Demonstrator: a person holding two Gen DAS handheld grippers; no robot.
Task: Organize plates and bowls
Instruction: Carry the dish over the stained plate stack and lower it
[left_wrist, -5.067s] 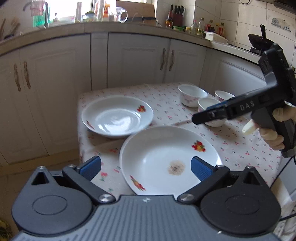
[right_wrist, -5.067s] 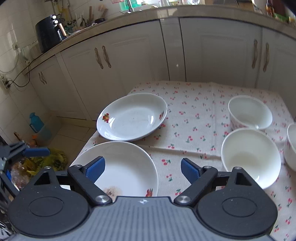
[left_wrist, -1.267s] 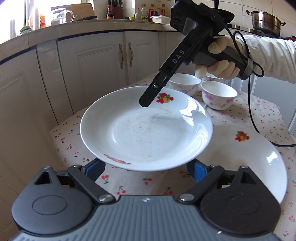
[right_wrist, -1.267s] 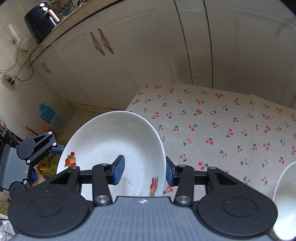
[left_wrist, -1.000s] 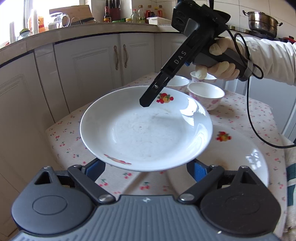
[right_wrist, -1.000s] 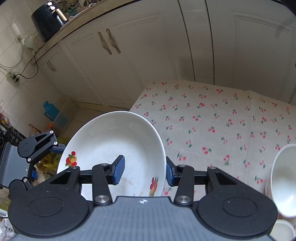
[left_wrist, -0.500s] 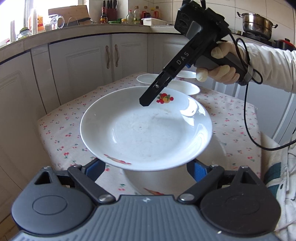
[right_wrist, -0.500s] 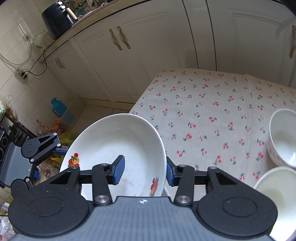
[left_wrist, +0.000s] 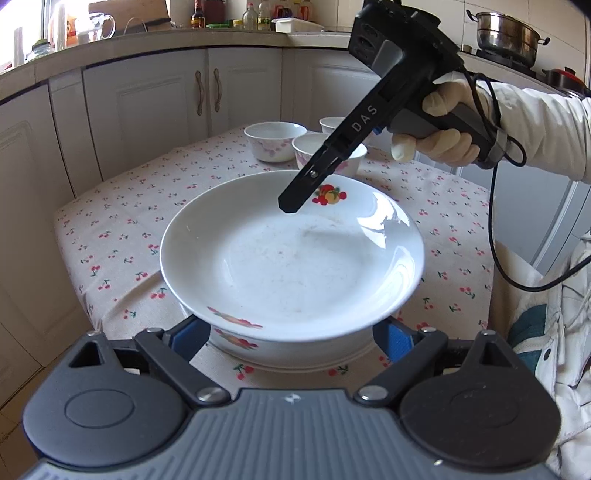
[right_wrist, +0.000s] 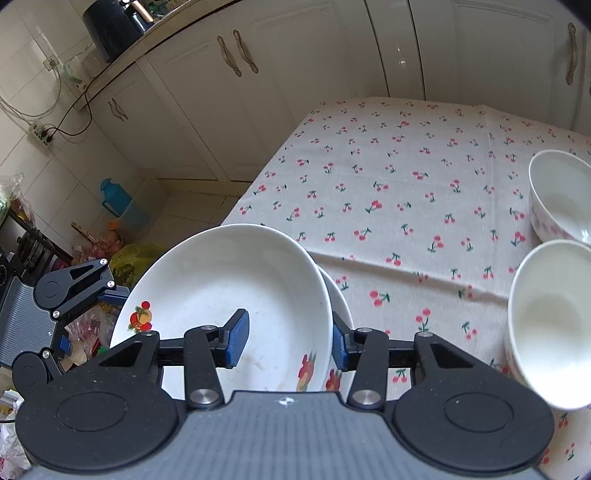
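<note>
Right gripper fingers clamp the upper plate's rim, left gripper fingers spread under it, steadying it above the lower plate for stacking

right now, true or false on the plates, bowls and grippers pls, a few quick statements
1. The right gripper is shut on the top plate's rim. True.
2. The top plate lies flat on the cloth. False: it is held above the second plate.
3. Three bowls show in the left wrist view. True.
4. The bowls are stacked. False: they stand side by side.
5. The left gripper pinches the plate's rim. False: its fingers sit wide apart below the plate.
</note>
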